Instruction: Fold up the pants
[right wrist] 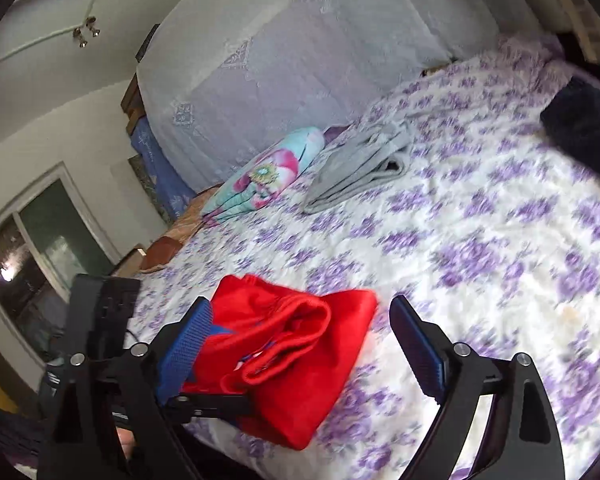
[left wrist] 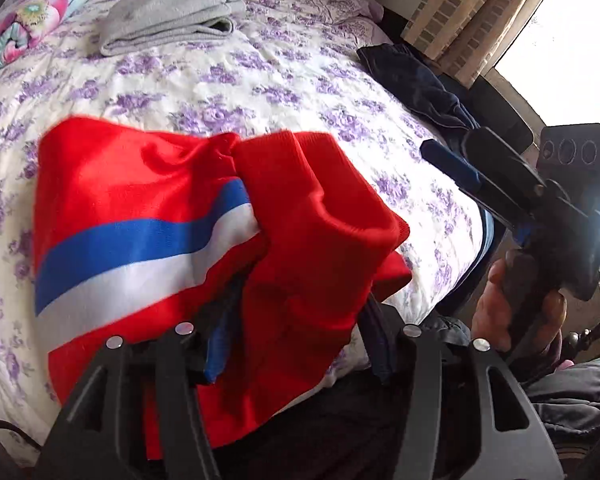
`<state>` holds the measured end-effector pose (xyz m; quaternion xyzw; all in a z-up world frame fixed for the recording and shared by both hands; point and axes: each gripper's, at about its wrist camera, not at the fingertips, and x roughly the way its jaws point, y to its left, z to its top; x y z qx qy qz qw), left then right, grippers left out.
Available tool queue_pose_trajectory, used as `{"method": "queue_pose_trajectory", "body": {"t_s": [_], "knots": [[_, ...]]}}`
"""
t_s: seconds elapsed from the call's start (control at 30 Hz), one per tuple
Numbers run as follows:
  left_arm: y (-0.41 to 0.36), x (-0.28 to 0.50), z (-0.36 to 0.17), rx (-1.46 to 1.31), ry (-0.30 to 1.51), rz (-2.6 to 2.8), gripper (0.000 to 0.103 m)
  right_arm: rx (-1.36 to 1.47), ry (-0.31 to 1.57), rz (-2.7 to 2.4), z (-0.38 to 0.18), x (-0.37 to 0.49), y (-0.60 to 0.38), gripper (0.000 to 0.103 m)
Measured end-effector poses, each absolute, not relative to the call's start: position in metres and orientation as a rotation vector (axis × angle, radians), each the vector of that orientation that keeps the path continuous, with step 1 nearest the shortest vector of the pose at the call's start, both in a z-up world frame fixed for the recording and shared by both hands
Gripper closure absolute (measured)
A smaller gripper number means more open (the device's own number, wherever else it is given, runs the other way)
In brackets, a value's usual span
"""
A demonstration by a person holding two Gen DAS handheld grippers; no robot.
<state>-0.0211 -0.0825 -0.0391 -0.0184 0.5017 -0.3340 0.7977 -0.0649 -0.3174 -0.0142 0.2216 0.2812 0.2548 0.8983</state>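
The red pants [left wrist: 148, 200] with a blue and white side stripe lie bunched at the near edge of the bed. In the left wrist view, cloth drapes over my left gripper [left wrist: 296, 320] and hides its fingertips; its jaws stand wide apart. My right gripper [left wrist: 452, 160] shows there too, at the bed's right edge, clear of the pants. In the right wrist view the pants [right wrist: 292, 352] are a folded red bundle. My right gripper [right wrist: 300, 340] is open and empty, its blue pads [right wrist: 416, 344] either side of the bundle.
The bed [left wrist: 300, 80] has a white cover with purple flowers. Folded grey pants [left wrist: 168, 20] lie at the far side beside a floral pillow [left wrist: 24, 20]. A dark navy garment [left wrist: 416, 84] lies at the right edge. A window [left wrist: 560, 40] is beyond.
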Motion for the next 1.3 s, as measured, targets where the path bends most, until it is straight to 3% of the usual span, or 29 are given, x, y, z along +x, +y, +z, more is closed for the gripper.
{"method": "queue_pose_trajectory", "body": {"t_s": [0.13,0.33,0.4,0.43,0.47,0.5,0.6,0.73,0.83,0.9,0.97,1.13,1.3], "knots": [[-0.067,-0.036,-0.014,-0.083,0.987,-0.746,0.009,0.584,0.701,0.660,-0.028,-0.050,-0.308,0.007],[-0.045,-0.041,-0.010,-0.127,0.969,-0.698,0.006,0.512,0.865,0.658,-0.030,-0.023,-0.275,0.008],[-0.042,-0.039,-0.014,-0.153,0.970,-0.711,0.006,0.488,0.922,0.685,-0.038,-0.019,-0.261,0.028],[-0.042,-0.037,-0.017,-0.156,0.973,-0.715,0.006,0.427,0.933,0.681,-0.038,-0.019,-0.251,0.032],[-0.043,-0.035,-0.021,-0.152,0.977,-0.713,0.006,0.353,0.917,0.669,-0.035,-0.023,-0.243,0.049],[-0.045,-0.033,-0.024,-0.147,0.982,-0.706,0.006,0.290,0.899,0.668,-0.033,-0.027,-0.236,0.077],[-0.049,-0.033,-0.023,-0.155,0.970,-0.725,0.006,0.291,0.844,0.707,-0.023,-0.033,-0.238,0.083],[-0.062,-0.039,-0.003,-0.128,0.915,-0.800,0.006,0.292,0.719,0.690,0.016,-0.046,-0.262,0.084],[-0.072,-0.040,-0.001,-0.082,0.904,-0.819,0.005,0.282,0.797,0.612,0.009,-0.035,-0.275,0.082],[-0.066,-0.032,-0.013,-0.118,0.961,-0.802,0.005,0.304,0.958,0.537,-0.031,-0.016,-0.280,0.065],[-0.046,-0.025,-0.024,-0.201,1.010,-0.781,0.006,0.356,0.968,0.505,-0.049,-0.018,-0.291,0.052],[0.012,-0.039,-0.014,-0.309,0.926,-0.709,0.005,0.224,0.682,0.518,0.025,-0.052,-0.286,0.051],[0.000,-0.027,-0.040,-0.320,0.983,-0.747,0.005,0.144,0.792,0.751,0.035,-0.009,-0.207,0.053]]}}
